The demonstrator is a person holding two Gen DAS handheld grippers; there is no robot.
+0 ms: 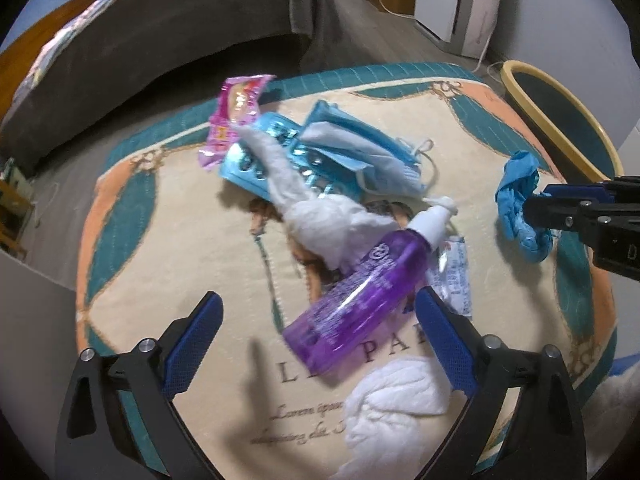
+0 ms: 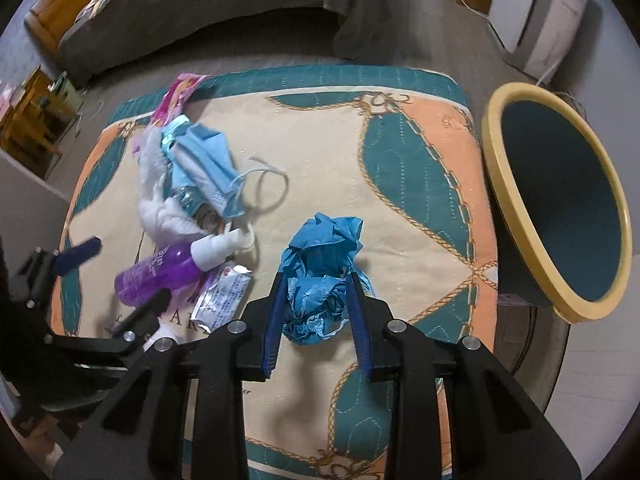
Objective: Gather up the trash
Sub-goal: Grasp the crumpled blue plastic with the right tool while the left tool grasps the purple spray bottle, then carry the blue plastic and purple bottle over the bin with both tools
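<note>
Trash lies on a patterned mat (image 1: 168, 264). My left gripper (image 1: 320, 312) is open, its fingers either side of the base of a purple spray bottle (image 1: 360, 292) lying on its side. My right gripper (image 2: 318, 286) is shut on a crumpled blue paper ball (image 2: 320, 276), which also shows in the left wrist view (image 1: 518, 204). Further back lie a blue face mask (image 1: 356, 152), a pink wrapper (image 1: 232, 116), a light blue foil pack (image 1: 256, 160), white tissue (image 1: 320, 216) and a small silver sachet (image 1: 454, 272).
A dark bin with a yellow rim (image 2: 560, 216) stands just off the mat's right edge, also in the left wrist view (image 1: 560, 120). Another white tissue wad (image 1: 392, 400) lies near my left gripper. A grey sofa (image 1: 160, 40) and a white appliance (image 1: 460, 4) stand behind.
</note>
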